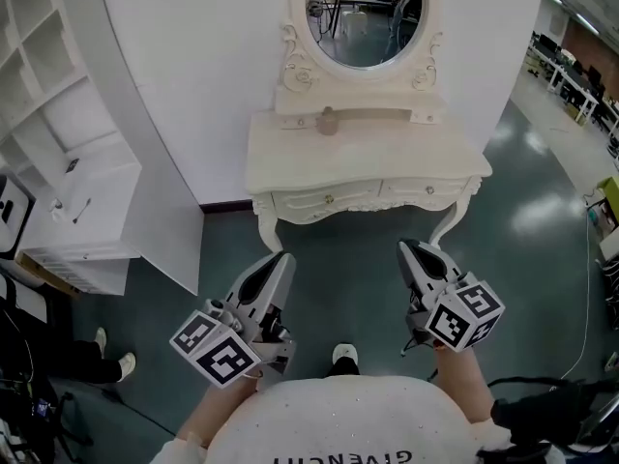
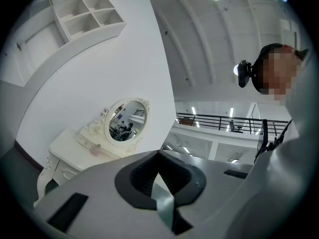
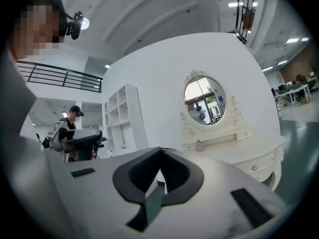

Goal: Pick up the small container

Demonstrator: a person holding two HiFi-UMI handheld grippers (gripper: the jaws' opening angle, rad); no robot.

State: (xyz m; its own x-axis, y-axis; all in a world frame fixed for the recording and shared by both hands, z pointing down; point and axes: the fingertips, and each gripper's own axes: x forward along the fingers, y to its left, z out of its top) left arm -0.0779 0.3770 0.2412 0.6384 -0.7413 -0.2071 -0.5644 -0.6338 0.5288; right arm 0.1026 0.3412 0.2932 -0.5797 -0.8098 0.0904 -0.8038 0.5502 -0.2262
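The small container is a beige pot on the low back shelf of a white dressing table, under its oval mirror. Both grippers hang over the green floor, well short of the table. My left gripper has its jaws shut, tips touching, with nothing between them. My right gripper is shut and empty too. The left gripper view has the container far off to the left of the jaw tips. In the right gripper view the container sits beyond and right of the tips.
A white cubby shelf unit stands at the left beside a white wall panel. Office desks are at the far right. A cable runs across the floor on the right. A person in a cap stands in the background.
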